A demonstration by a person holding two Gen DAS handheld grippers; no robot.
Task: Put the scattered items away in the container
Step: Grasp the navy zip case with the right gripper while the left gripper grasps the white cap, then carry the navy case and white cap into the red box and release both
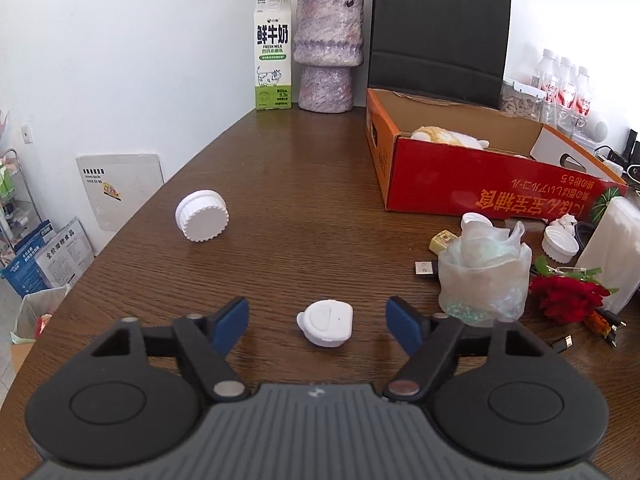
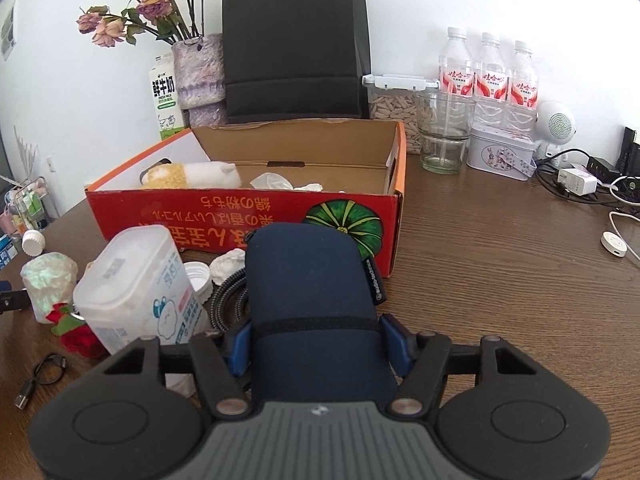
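My right fingers (image 2: 394, 342) are pinching a navy soft pouch (image 2: 312, 312) from both sides, the blue pads pressing against its lower half while it is standing up in front of the camera. Just left of it a translucent plastic tub (image 2: 136, 284) is leaning on the worktop (image 2: 500, 280), with a white cap (image 2: 199, 276) and a braided cable (image 2: 226, 300) lying between them. Behind the pouch the red cardboard box (image 2: 240, 216) is sitting open, holding a plush toy (image 2: 192, 174) and crumpled tissue (image 2: 272, 181). My left fingers (image 1: 232, 322) are standing spread, with a small white flip-top lid (image 1: 325, 322) lying on the wood between them, untouched by either pad. Farther out I am seeing a white ribbed jar lid (image 1: 202, 216) tipped on its edge to the left, and a wrapped translucent bundle (image 1: 482, 272) near the right finger, beside a red rose (image 1: 568, 296). A milk carton (image 1: 273, 54) and a vase (image 1: 328, 48) are standing by the wall.
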